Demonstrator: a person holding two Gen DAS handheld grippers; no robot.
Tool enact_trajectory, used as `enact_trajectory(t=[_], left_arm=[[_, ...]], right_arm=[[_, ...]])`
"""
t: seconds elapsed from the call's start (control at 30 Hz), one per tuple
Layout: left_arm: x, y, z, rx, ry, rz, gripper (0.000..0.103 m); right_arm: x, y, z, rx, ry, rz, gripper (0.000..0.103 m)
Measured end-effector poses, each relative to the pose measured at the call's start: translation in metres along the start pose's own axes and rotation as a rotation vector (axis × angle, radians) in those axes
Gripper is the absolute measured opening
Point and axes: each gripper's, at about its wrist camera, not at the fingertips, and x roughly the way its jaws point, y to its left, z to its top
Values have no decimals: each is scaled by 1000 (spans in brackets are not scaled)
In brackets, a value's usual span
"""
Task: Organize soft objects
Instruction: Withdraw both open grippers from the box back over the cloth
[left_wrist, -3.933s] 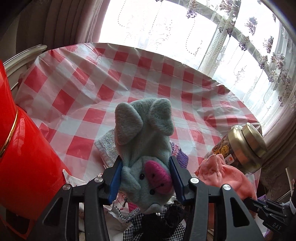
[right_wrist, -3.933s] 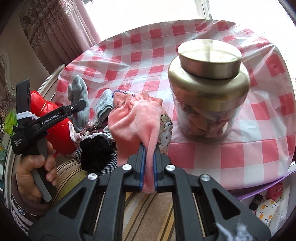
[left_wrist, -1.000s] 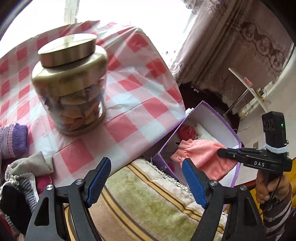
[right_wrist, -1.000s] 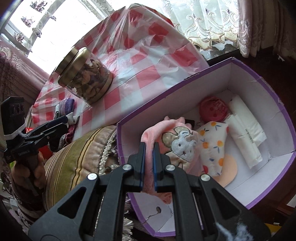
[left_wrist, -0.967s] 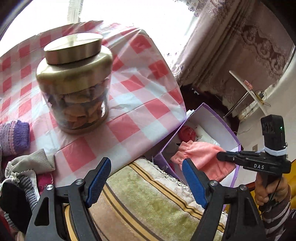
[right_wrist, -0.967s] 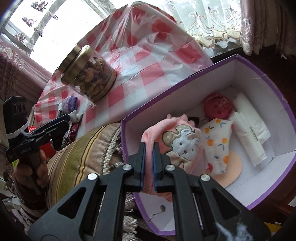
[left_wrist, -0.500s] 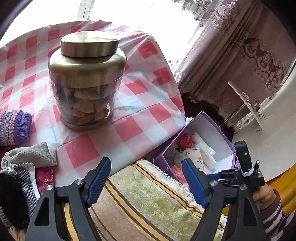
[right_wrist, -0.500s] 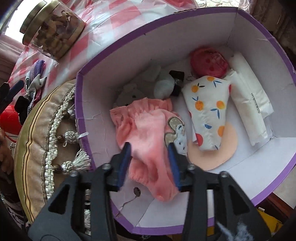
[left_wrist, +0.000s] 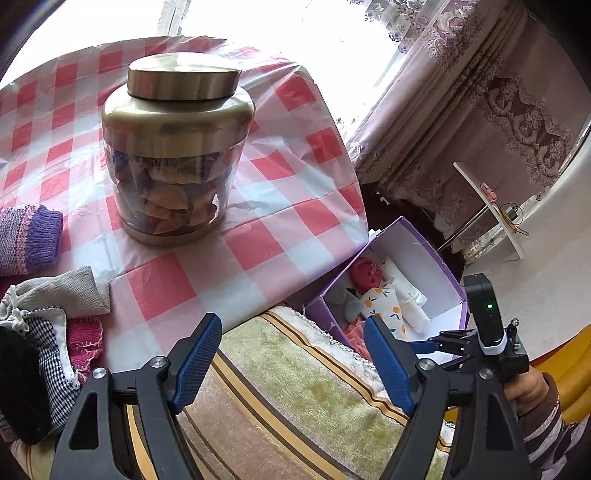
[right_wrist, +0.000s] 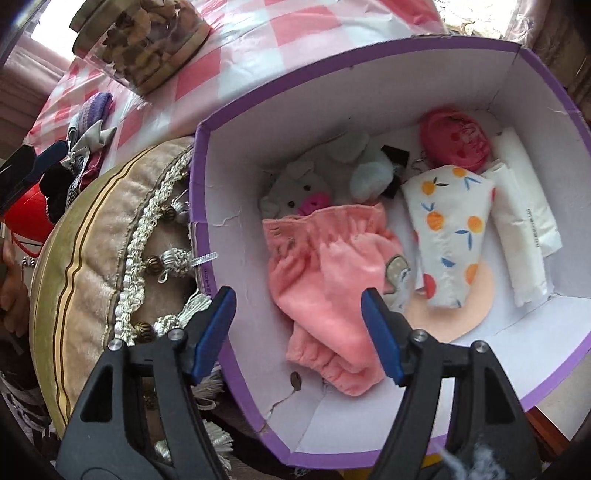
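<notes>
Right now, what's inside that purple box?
The purple box holds a pink garment, partly covering a grey plush, an orange-print cloth, a red pouch and white packets.

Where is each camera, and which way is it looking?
Left wrist: sits on the left gripper, jaws open, looking across a cushion at the jar on the checked table; the right gripper and the hand holding it show at right.
Right wrist: sits on the right gripper, jaws open, looking down into the purple box at the pink cloth.
Shared: jar, table, cushion, box.
</notes>
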Motion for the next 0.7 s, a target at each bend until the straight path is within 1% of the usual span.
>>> enact_trajectory(t=[0.07,0.13,0.23,0.3,0.4,0.47,0.6,0.7], left_arm=[[-2,1,-2,-7,-3,-3,80],[-7,3,-4,-14,-14,-7,80],[-16,8,-8,-28,-33,-12,80],[-20,13,-11,-47,-41,-12,80],[-32,24,-15,-82,-66,-12,80],[-42,33,-18,-102,-88,-5,80],[-65,57,-28,-137,-134,49,80],[-88,82,-37,-175,-177,105,80]], right_arm=[[10,-5,4,33,26,-24,73],[14,-11,9,60,23,-55,73],[18,-13,13,59,28,-103,73],[22,-13,15,55,48,-129,73],[19,-13,19,86,12,-131,73],[9,-10,23,77,-15,-140,73],[-9,10,35,4,-63,-189,74],[-23,28,43,-43,-104,-205,74]])
